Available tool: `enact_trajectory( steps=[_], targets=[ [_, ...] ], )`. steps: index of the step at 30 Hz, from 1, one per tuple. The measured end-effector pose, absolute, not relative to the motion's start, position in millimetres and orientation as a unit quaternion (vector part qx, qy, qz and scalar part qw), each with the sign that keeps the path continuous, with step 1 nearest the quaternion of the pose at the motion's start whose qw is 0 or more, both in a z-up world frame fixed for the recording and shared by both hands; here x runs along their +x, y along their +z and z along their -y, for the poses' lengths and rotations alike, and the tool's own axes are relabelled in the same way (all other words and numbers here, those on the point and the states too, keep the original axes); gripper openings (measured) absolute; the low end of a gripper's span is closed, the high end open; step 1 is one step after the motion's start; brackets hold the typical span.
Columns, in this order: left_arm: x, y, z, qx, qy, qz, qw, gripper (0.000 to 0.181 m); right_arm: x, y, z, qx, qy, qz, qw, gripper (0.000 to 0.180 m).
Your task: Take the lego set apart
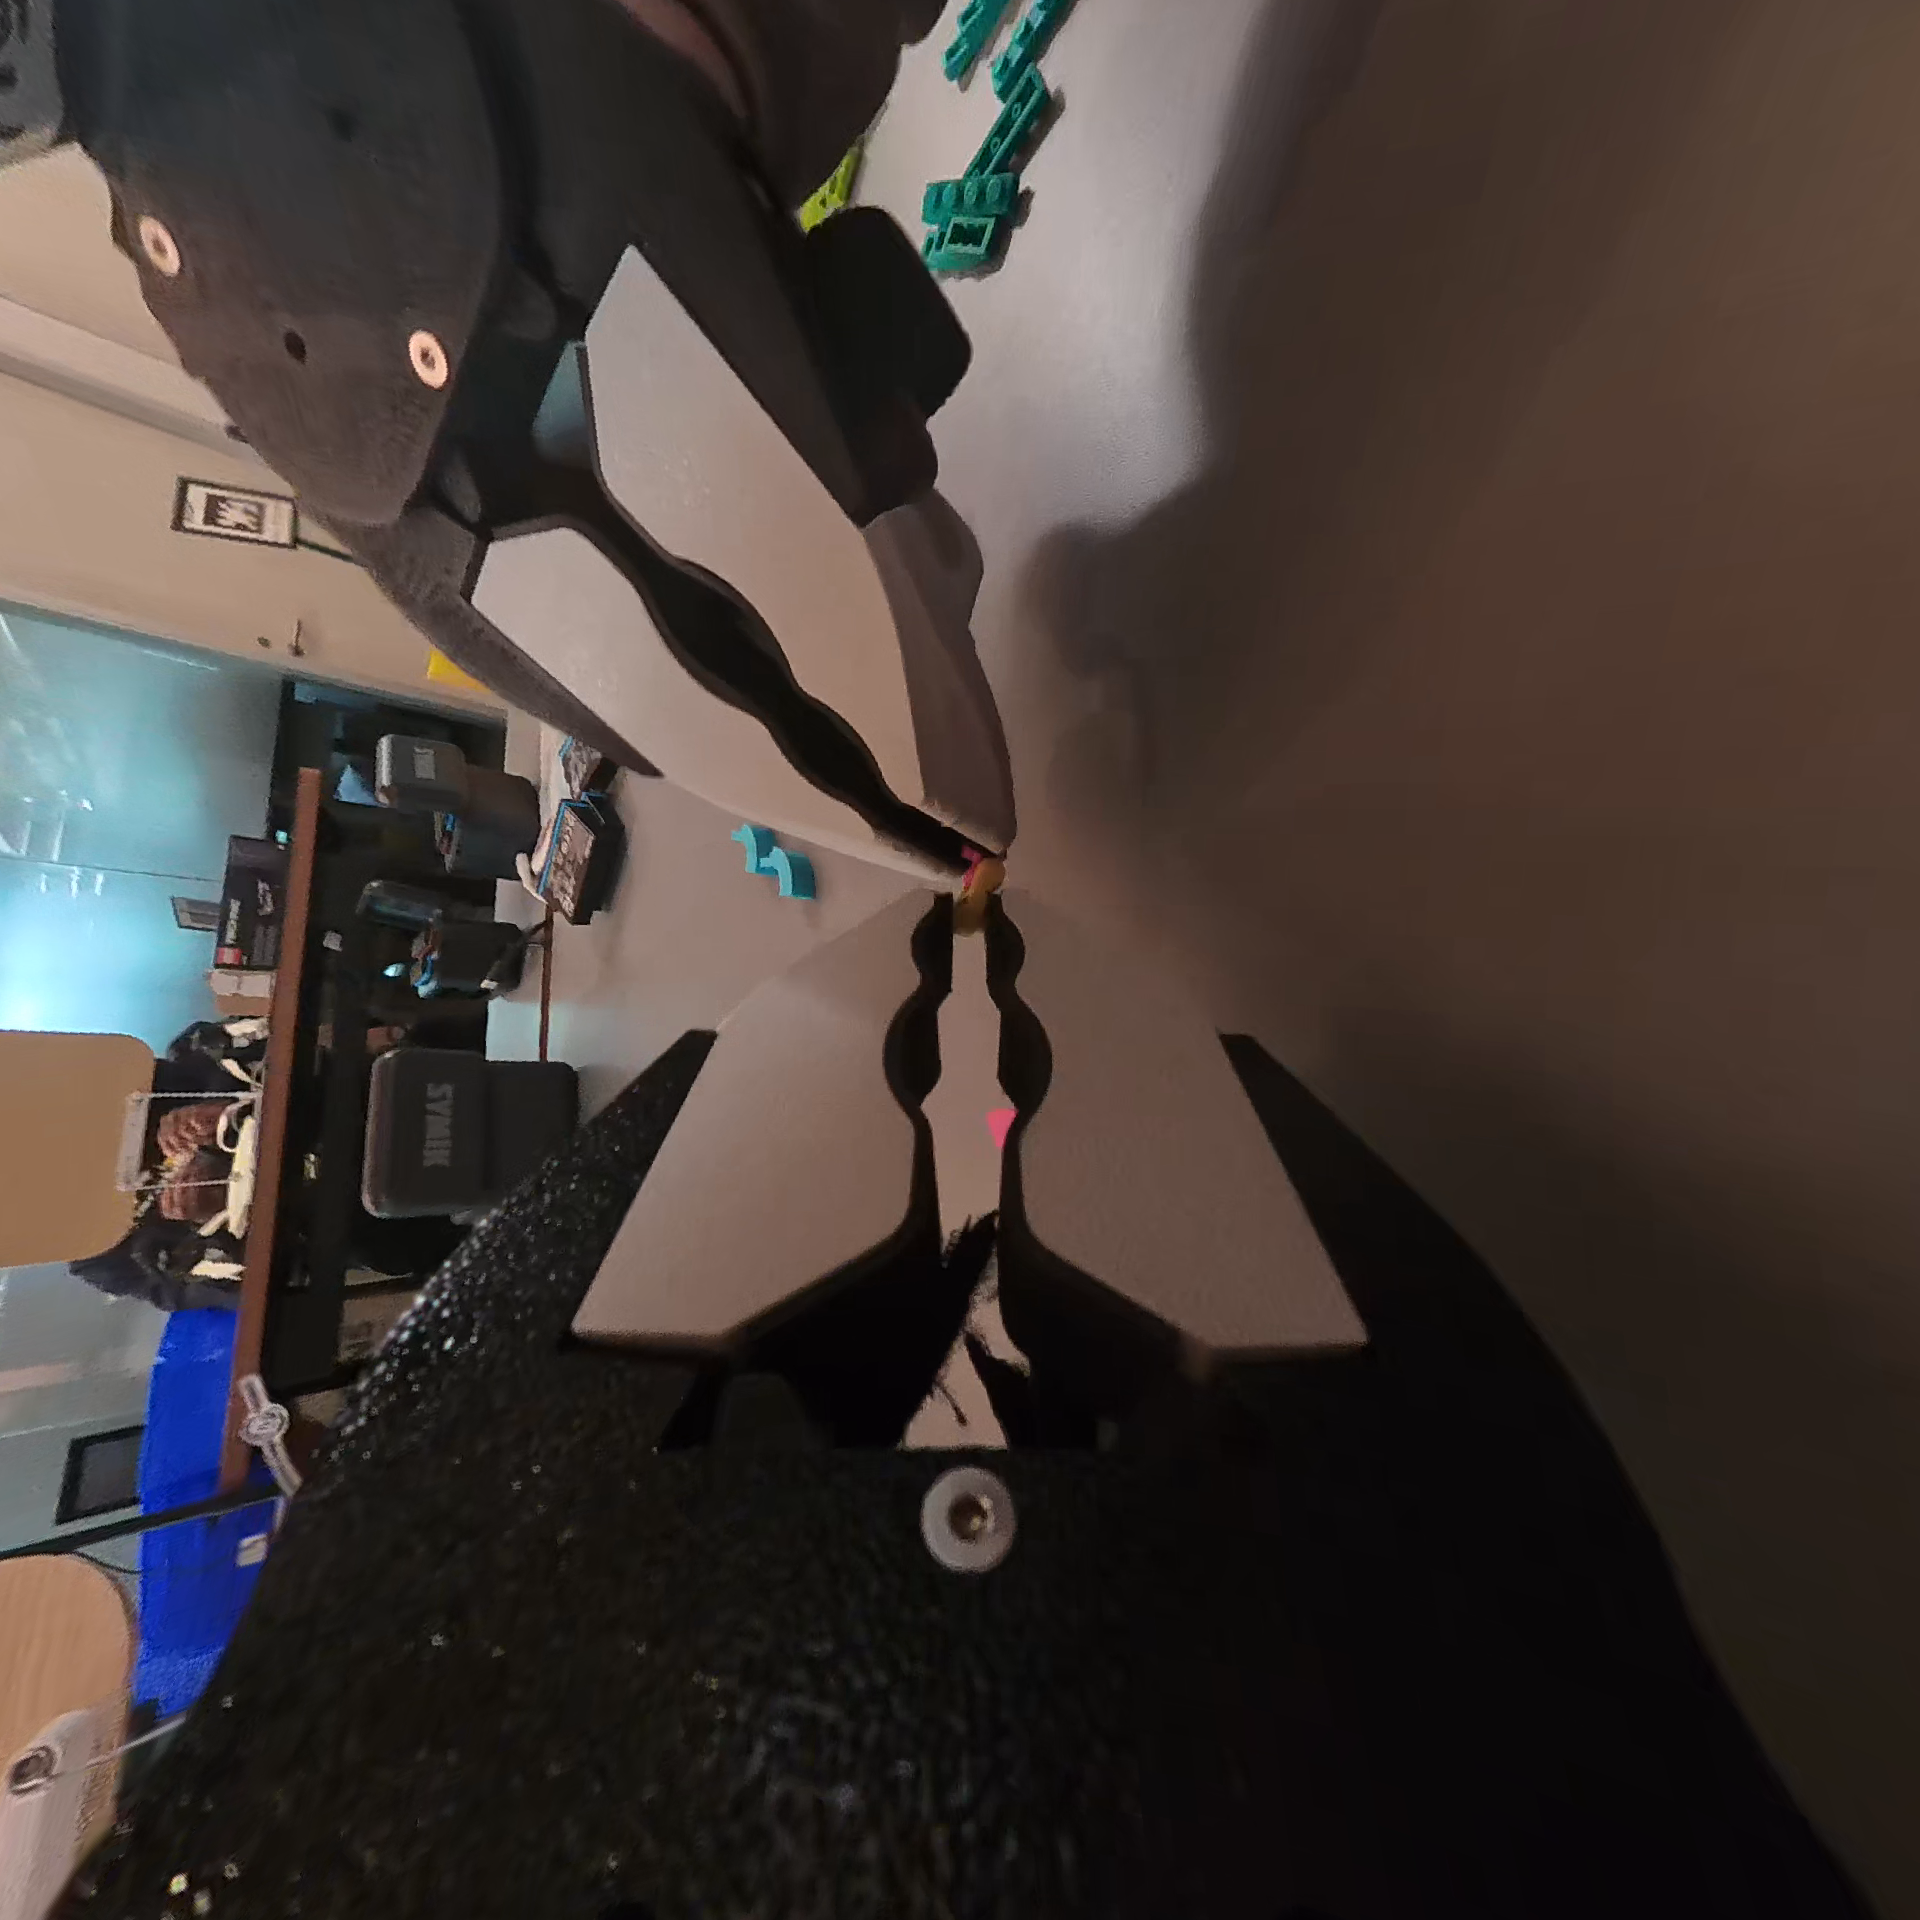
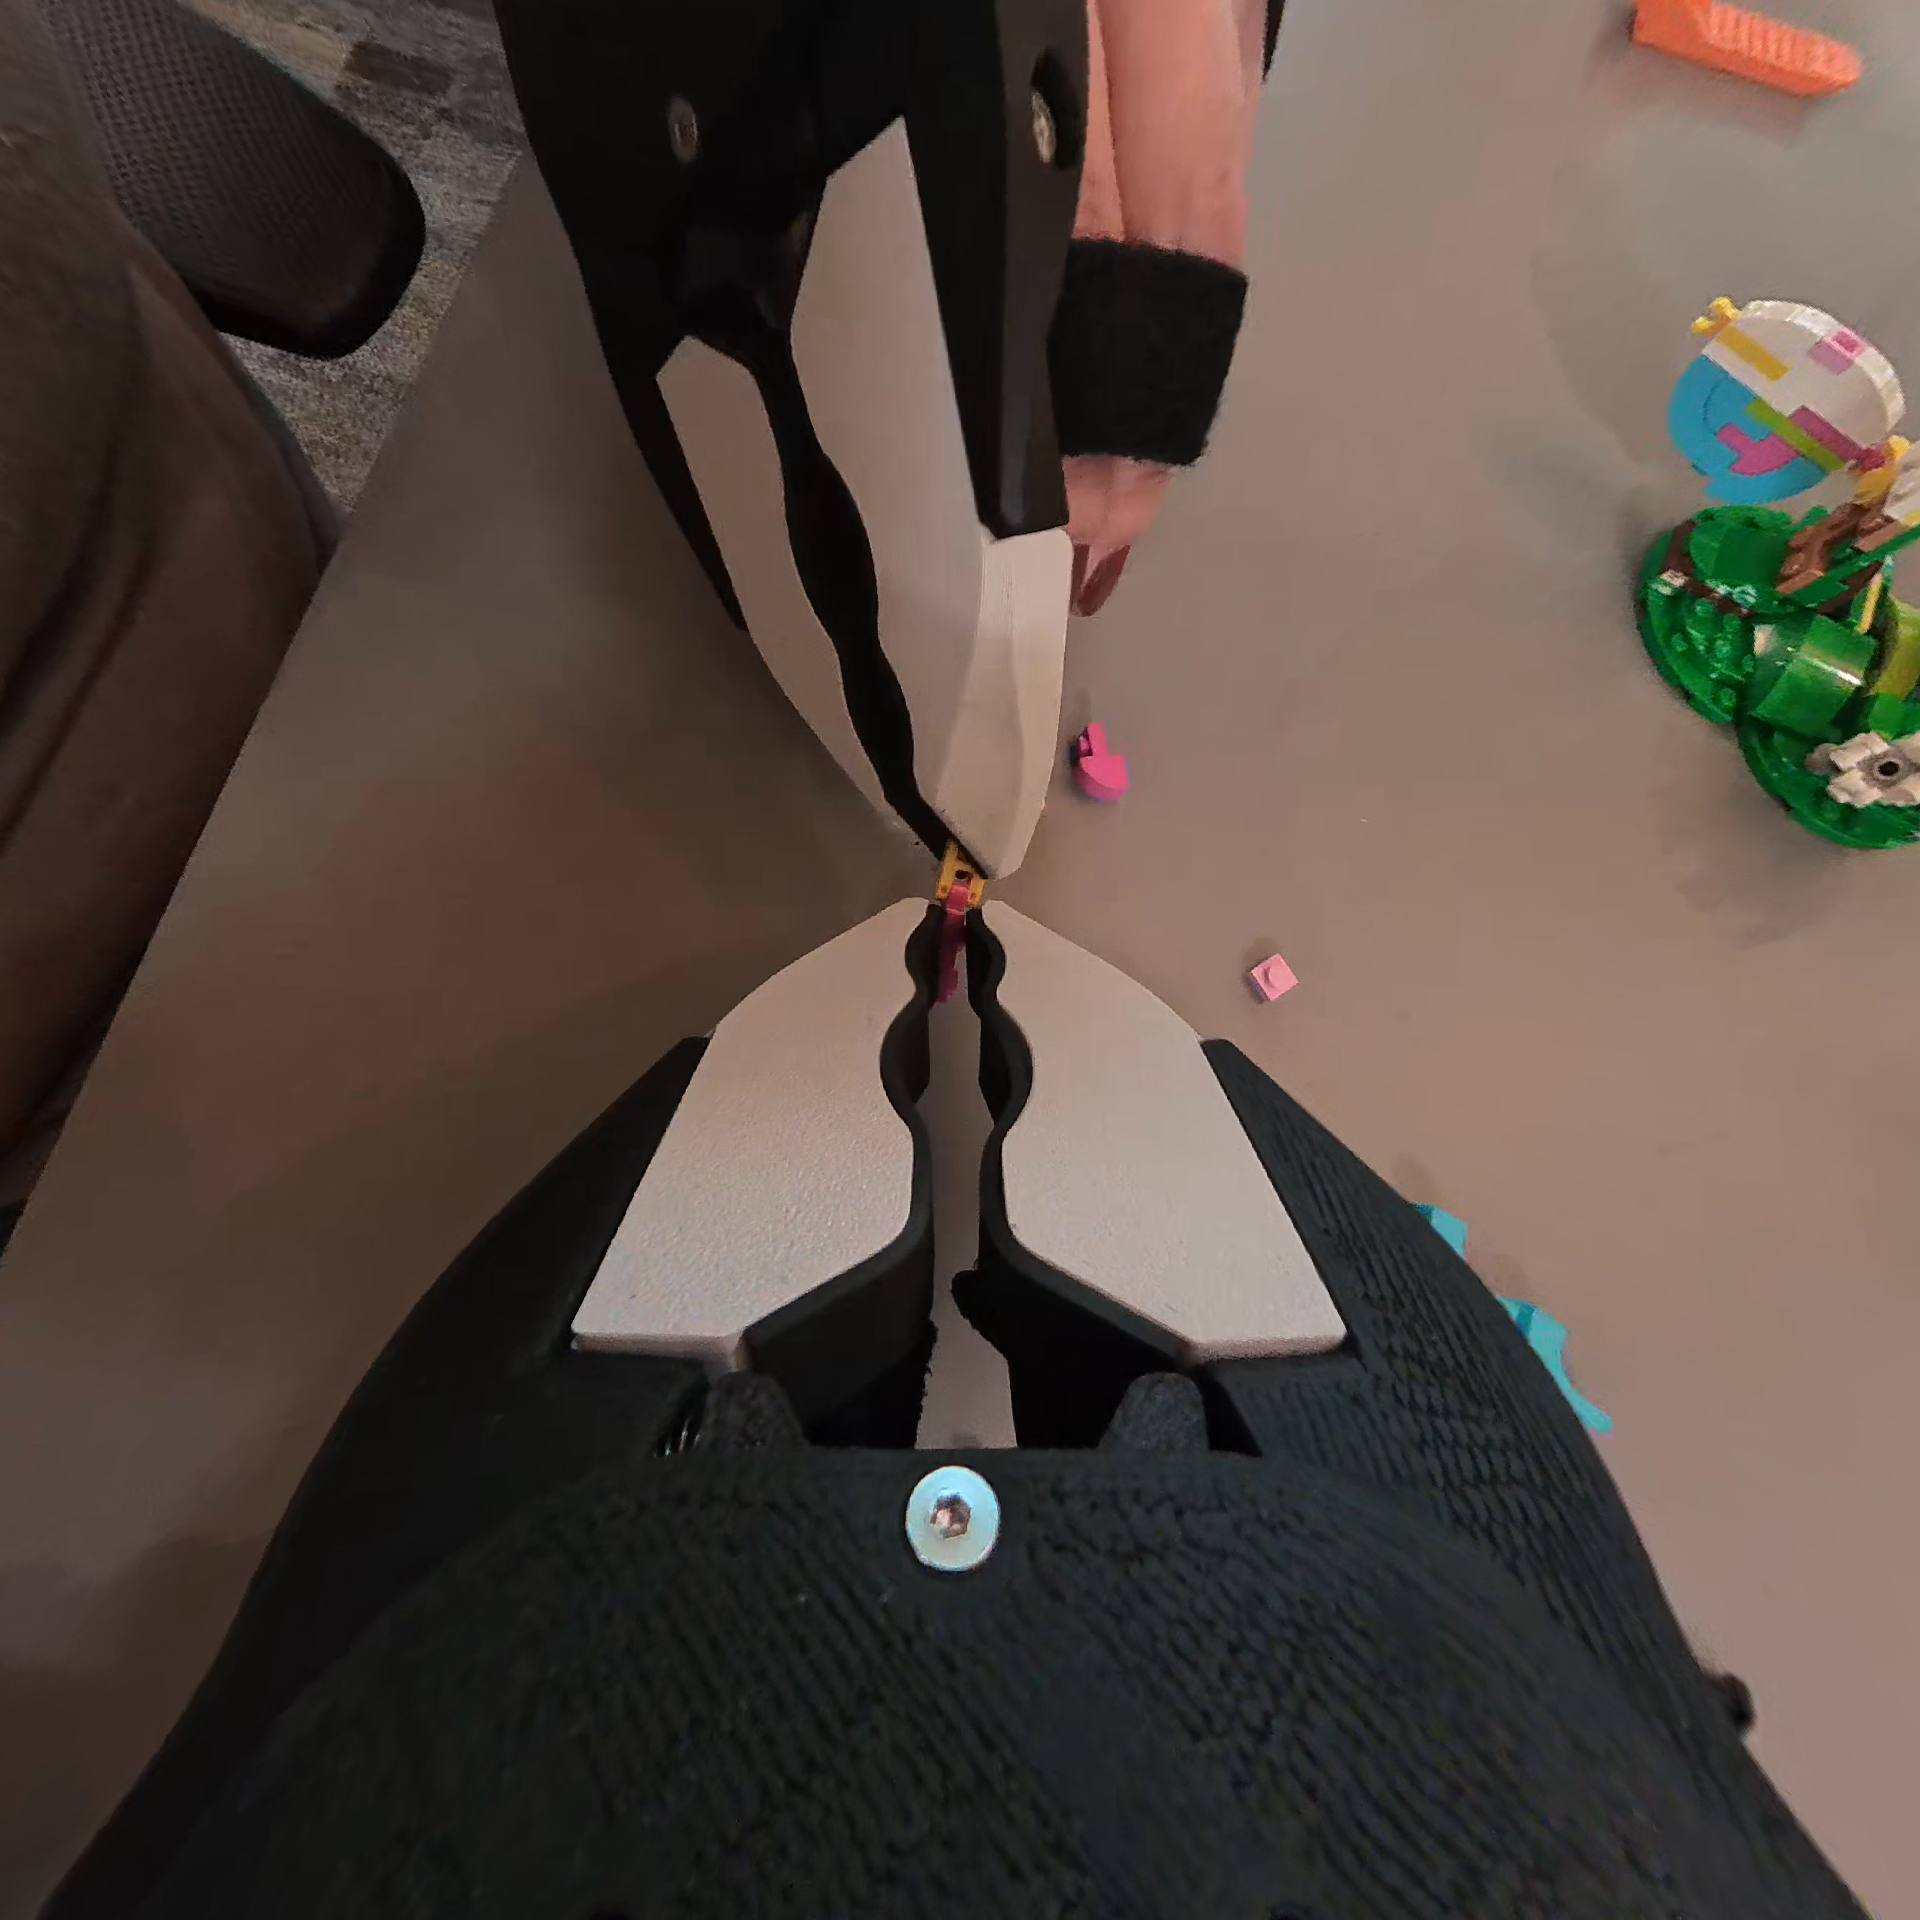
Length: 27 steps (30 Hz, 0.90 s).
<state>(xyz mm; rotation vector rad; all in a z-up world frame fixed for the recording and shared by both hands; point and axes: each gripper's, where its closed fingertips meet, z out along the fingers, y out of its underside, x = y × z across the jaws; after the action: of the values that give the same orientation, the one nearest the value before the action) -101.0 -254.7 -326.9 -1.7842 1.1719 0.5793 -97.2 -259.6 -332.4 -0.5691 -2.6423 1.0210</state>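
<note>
Most of the tiny piece was buried between the tips, so its shape was hard to read. The left gripper [image 1: 971,914] pinched the yellow bit [image 1: 980,896], and the right gripper [image 2: 956,914] pinched the pink bit [image 2: 951,961], tip to tip above the grey table [image 2: 520,831]. The rest of the lego set [image 2: 1808,665] sat well off near the frame edge, partly cut off. A loose pink stud plate [image 2: 1274,977] and a magenta piece [image 2: 1099,767] lay nearby on smooth, open tabletop.
</note>
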Motion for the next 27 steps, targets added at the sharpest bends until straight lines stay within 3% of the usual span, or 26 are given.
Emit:
enact_trajectory(
  steps=[1,6,15,20,24,27],
  targets=[
    [-101.5,-326.7,254.8,-0.725,0.228,-0.469,0.451,0.005,-97.8,-331.9,259.4,-0.203,0.353,0.904,0.129,0.003],
    [-105.1,-321.4,254.8,-0.74,0.192,-0.433,0.478,0.004,-102.5,-324.1,257.3,-0.212,0.346,0.894,0.188,0.002],
    [-108.9,-292.6,255.2,-0.767,-0.001,-0.281,0.576,0.004,-107.6,-292.2,255.4,-0.212,0.408,0.829,0.317,0.0],
    [-109.2,-279.6,252.4,-0.769,-0.139,-0.171,0.6,0.005,-108.0,-280.9,252.1,-0.169,0.344,0.811,0.442,0.0],
    [-113.1,-273.0,254.4,-0.75,-0.252,-0.088,0.605,0.003,-110.5,-273.9,234.3,-0.116,0.202,0.795,0.56,0.0],
    [-127.3,-271.7,254.5,-0.746,-0.266,-0.048,0.608,0.004,-107.8,-279.4,230.4,-0.149,0.233,0.793,0.543,0.0]
  ],
)
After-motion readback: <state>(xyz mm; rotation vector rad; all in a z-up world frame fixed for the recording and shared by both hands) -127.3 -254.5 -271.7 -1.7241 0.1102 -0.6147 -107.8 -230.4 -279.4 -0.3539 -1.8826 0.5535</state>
